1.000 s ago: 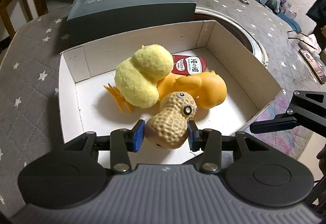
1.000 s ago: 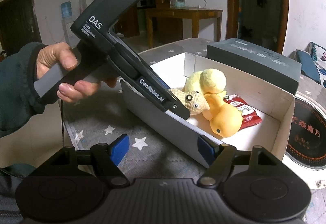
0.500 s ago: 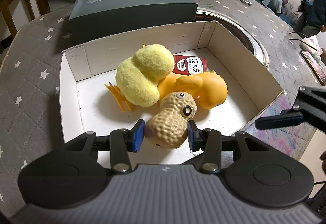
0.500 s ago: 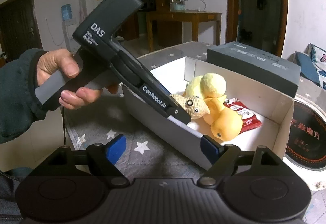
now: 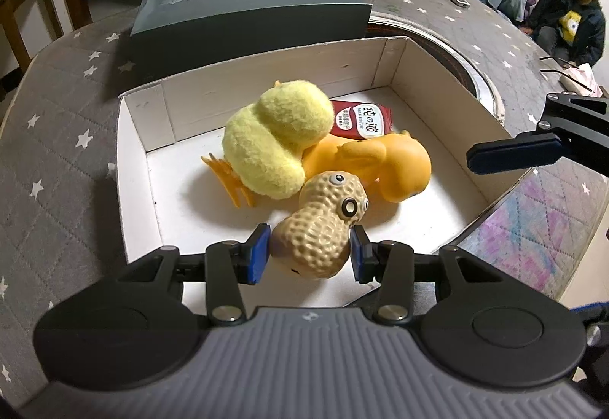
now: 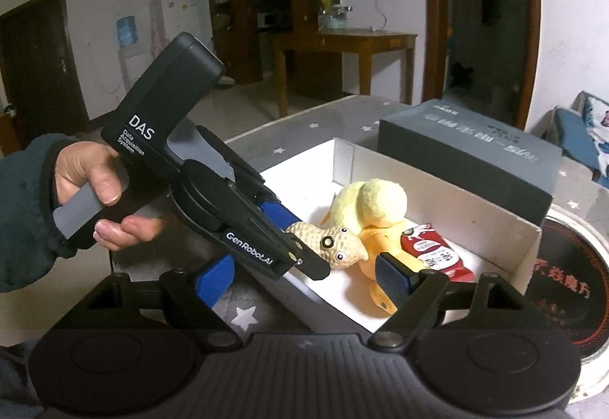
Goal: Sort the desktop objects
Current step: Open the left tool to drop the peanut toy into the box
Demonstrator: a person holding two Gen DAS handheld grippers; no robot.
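A tan peanut toy [image 5: 318, 228] with googly eyes hangs just above the floor of the white cardboard box [image 5: 137, 160], near its front wall. My left gripper [image 5: 309, 253] is shut on it, blue pads pressed on both sides. Behind it in the box lie a yellow plush chick [image 5: 274, 137], an orange rubber duck [image 5: 388, 160] and a red snack packet [image 5: 361, 120]. My right gripper [image 6: 304, 280] stands open beside the box's near corner and holds nothing. One of its fingers [image 5: 514, 154] shows at the right of the left wrist view. A hand [image 6: 87, 175] holds the left gripper.
A dark grey box [image 5: 247, 8] stands right behind the white box. A round cooktop [image 6: 571, 266] is set into the star-patterned table cover [image 5: 57, 152] to the right. Two people [image 5: 552, 11] sit on a sofa far back. A wooden table [image 6: 342, 38] stands across the room.
My right gripper has risen and drawn a little toward the box, and its jaws have widened slightly. The left gripper and peanut toy have stayed put. A second person has appeared at the back.
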